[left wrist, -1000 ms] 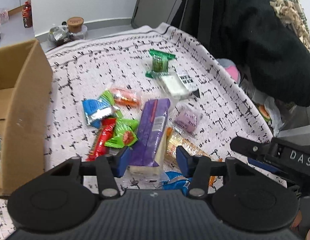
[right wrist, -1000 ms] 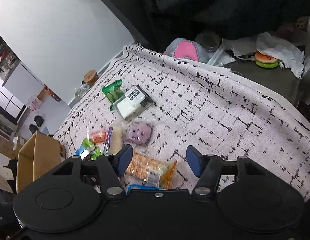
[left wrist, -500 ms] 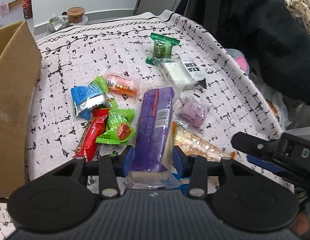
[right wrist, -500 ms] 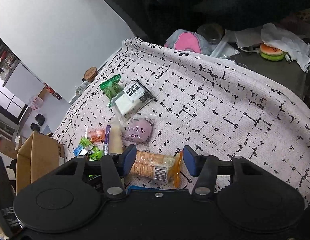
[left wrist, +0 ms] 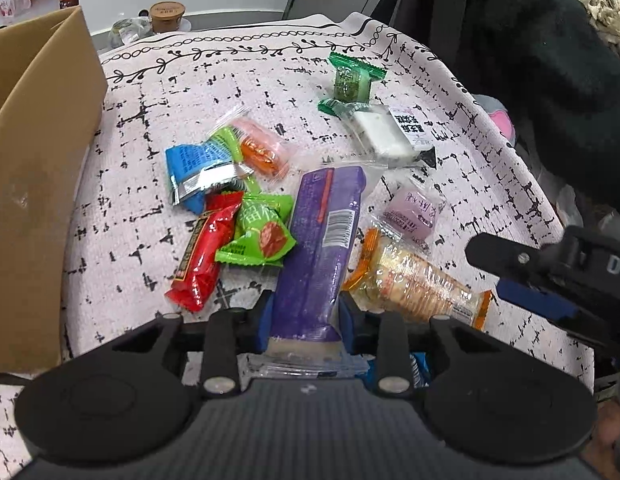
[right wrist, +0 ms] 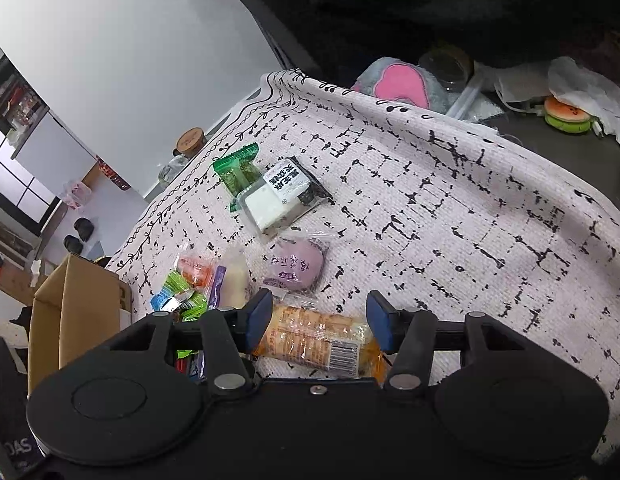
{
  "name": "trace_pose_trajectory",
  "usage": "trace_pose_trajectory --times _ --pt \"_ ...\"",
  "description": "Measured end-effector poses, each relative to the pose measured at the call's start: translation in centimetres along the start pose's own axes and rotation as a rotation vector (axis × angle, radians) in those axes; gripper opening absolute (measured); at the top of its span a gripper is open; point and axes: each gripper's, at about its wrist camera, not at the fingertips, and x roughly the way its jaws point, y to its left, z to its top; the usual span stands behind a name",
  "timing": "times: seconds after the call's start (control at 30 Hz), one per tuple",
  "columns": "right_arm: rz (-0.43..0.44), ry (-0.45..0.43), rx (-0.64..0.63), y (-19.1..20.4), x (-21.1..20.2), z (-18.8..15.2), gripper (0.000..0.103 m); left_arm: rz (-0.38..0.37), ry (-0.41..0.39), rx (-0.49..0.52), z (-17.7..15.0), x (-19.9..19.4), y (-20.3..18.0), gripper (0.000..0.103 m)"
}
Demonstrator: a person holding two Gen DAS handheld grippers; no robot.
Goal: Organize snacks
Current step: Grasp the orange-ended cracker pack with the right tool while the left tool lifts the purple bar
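Purple snack pack (left wrist: 318, 248) sits clamped between just-closing left tongs (left wrist: 305, 320).

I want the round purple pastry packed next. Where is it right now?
In the right wrist view the round purple pastry in clear wrap lies on the patterned cloth, just beyond the orange cracker pack and nearer than the white cake with the black label.

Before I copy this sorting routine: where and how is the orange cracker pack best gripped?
Judging by its pose, grip the orange cracker pack across its narrow width near the middle, coming down from above. It lies flat and long on the tablecloth, and its crimped ends look too floppy to hold. The right gripper already straddles it lengthwise, pads apart from it, so turning the wrist should help.
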Motion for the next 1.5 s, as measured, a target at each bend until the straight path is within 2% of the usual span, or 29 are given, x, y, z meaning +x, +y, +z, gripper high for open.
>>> trace_pose_trajectory --times 0.13,0.27,0.47,0.63,0.87,1.03,1.27,1.5 --pt "0.008 0.040 0.020 0.6 1.1 0.1 0.061 -0.004 0.008 0.003 -0.2 -0.3 0.4 0.032" --pt "-0.020 0.068 -0.049 1.8 1.9 -0.5 0.067 -0.008 0.017 -0.013 -0.1 -0.6 1.2 0.032" --pt "-0.091 0.161 -0.071 1.5 3.0 -1.8 0.066 0.006 0.034 -0.027 -0.1 -1.0 2.4 0.032" --pt "-0.109 0.191 -0.135 2.4 3.1 -2.5 0.066 0.007 0.026 -0.022 -0.2 -1.0 2.4 0.035" --pt "-0.135 0.186 -0.172 2.7 3.4 -2.4 0.062 0.028 0.008 0.011 -0.3 -0.5 2.1 0.036" --pt "-0.166 0.158 -0.189 2.7 3.2 -2.3 0.048 0.035 -0.015 0.004 -0.1 -0.3 1.9 0.040" --pt "-0.215 0.106 -0.066 0.7 2.0 -1.6 0.046 0.049 -0.034 -0.008 -0.2 -0.3 1.6 0.041" --pt "-0.218 0.146 -0.133 1.7 2.6 -2.2 0.055 0.066 -0.037 0.003 -0.4 -0.3 1.4 0.040"
